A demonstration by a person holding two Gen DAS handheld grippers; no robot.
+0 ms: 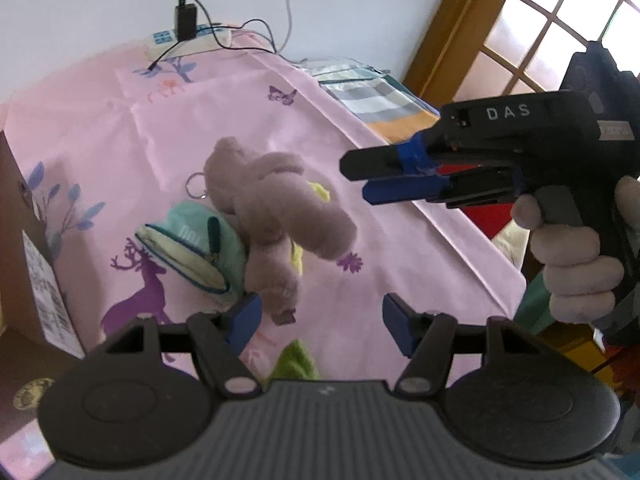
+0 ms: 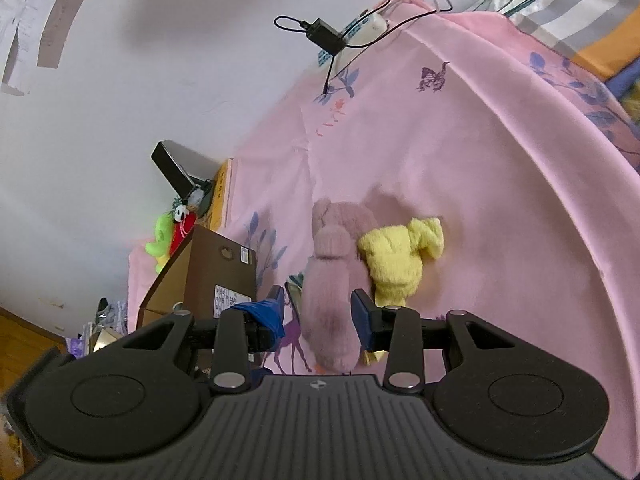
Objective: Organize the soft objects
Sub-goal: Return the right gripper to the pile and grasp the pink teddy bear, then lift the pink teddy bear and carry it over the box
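A mauve plush toy (image 1: 272, 216) lies on the pink bedsheet (image 1: 200, 120), partly over a teal zip pouch (image 1: 192, 248) and a yellow soft item (image 1: 318, 192). My left gripper (image 1: 320, 322) is open just in front of the plush and pouch, holding nothing. My right gripper (image 1: 360, 180) shows in the left wrist view, to the right of the plush. In the right wrist view the right gripper (image 2: 320, 316) has its jaws on both sides of the plush toy (image 2: 332, 280); whether they press it is unclear. The yellow soft toy (image 2: 396, 264) lies beside it.
A brown cardboard box (image 2: 208, 280) stands left of the toys, also at the left edge of the left wrist view (image 1: 24, 240). Green and red plush toys (image 2: 168, 240) lie behind it. A power strip with charger (image 1: 188, 36) sits at the bed's far end. Striped bedding (image 1: 380, 100) lies right.
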